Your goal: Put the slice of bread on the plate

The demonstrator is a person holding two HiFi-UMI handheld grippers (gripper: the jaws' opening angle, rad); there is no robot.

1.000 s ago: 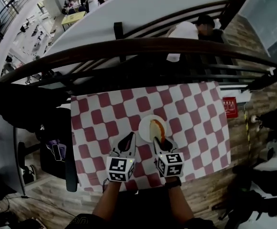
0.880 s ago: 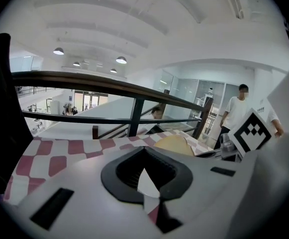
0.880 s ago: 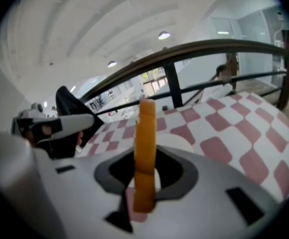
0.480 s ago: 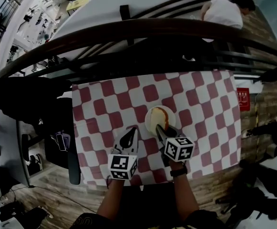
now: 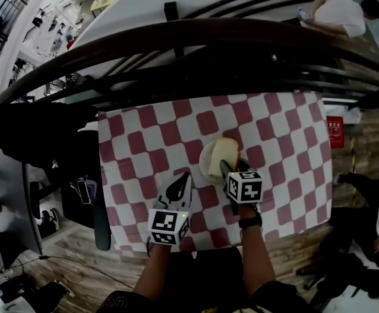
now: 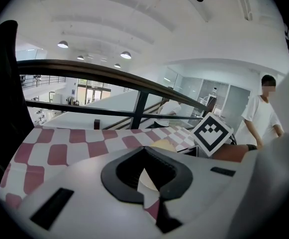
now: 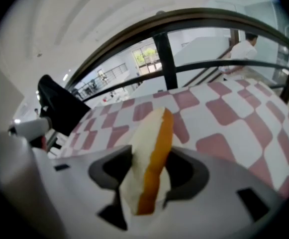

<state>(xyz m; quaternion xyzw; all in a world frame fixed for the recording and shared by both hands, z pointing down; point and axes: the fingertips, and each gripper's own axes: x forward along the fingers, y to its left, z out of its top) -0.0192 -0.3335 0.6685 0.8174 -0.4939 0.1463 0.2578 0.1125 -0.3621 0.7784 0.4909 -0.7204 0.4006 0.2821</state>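
At a counter [image 5: 287, 175] draped in a red-and-white checked cloth [image 5: 137, 150], a person is working a pair of tongs in each hand. The right tongs [image 7: 144, 209] are pointing steeply down over a white plate [image 5: 205, 171] near the middle of the counter, and their jaws have just been opening. The slice of bread [image 7: 152, 151] is standing on edge between them, pale crumb to one side and orange-brown crust to the other. It appears to be resting on the plate, with the jaws no longer pressing on it, though the wide-angle view is blurring the point of contact. The left tongs [image 6: 152, 203] are waiting just beside the plate on its left, jaws drawn together and carrying nothing. Beyond the counter a dark curved railing [image 5: 176, 36] is sweeping across the scene, and a person in a white shirt [image 5: 336, 13] is standing past it.
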